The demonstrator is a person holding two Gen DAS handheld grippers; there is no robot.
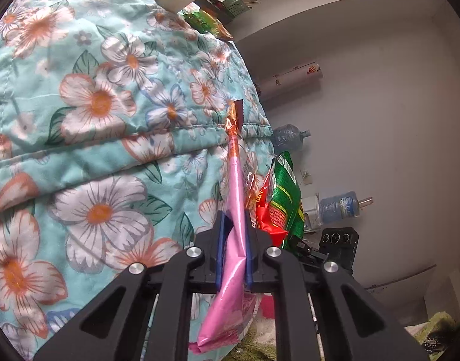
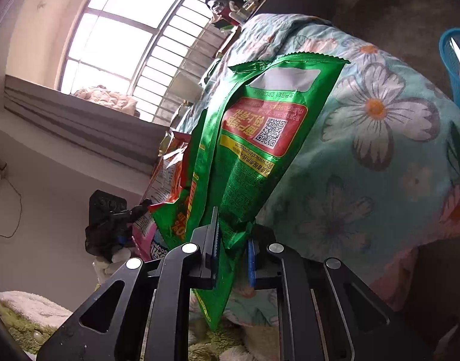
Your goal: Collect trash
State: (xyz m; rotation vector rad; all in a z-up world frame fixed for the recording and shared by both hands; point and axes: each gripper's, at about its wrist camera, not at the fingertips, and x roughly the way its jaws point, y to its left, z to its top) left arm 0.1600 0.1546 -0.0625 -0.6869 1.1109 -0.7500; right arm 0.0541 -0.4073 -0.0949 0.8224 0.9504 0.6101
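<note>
The green snack bag [image 2: 260, 150] in the middle of the right wrist view had a QR code on a red patch. A web address ran upside down on its yellow strip. The other print was too small to read.

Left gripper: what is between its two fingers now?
A pink wrapper, pinched by the left gripper, runs lengthwise between the fingers in the left wrist view.
</note>
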